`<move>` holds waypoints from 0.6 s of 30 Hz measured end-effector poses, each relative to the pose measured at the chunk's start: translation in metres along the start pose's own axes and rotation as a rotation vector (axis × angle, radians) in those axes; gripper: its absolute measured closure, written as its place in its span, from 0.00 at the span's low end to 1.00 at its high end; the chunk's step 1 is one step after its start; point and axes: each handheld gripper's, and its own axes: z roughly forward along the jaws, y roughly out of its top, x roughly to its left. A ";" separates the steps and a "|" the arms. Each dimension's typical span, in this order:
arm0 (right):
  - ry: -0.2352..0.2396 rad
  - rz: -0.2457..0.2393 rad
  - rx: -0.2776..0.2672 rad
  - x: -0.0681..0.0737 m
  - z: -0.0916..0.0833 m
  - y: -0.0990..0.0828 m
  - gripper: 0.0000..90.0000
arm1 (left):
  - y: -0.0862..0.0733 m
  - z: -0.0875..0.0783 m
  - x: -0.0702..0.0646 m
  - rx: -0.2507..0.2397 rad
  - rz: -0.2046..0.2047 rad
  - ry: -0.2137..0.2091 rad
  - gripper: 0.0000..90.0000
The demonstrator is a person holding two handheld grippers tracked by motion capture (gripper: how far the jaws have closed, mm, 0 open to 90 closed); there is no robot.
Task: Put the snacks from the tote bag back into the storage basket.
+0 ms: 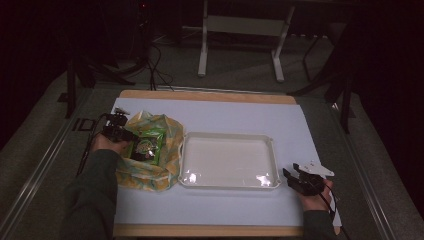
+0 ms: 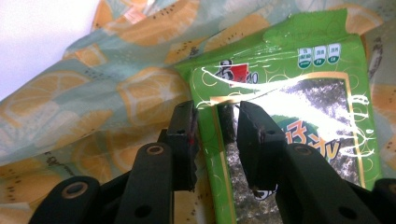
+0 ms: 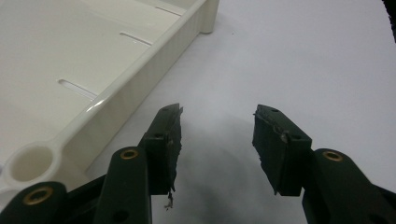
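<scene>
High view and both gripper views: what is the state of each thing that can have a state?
Green snack packet: sealed, lying on the fruit-print bag, its left edge between the left gripper's jaws.
Fruit-print bag: crumpled, lying flat on the table.
White tray: empty, upright.
Left gripper: jaws around the packet's edge; grip unclear.
Right gripper: open, holding nothing, beside the tray.

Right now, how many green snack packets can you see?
1: the green packet lies on the fruit-print bag, its edge between the left gripper jaws. More may be hidden inside.
</scene>
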 end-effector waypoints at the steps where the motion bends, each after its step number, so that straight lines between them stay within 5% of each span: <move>1: 0.000 0.000 0.001 0.000 0.000 0.000 0.57 | 0.000 0.000 0.000 0.002 -0.001 0.000 0.75; 18: -0.004 -0.007 0.007 0.001 0.000 0.000 0.56 | -0.004 0.009 0.009 0.031 -0.033 -0.038 0.66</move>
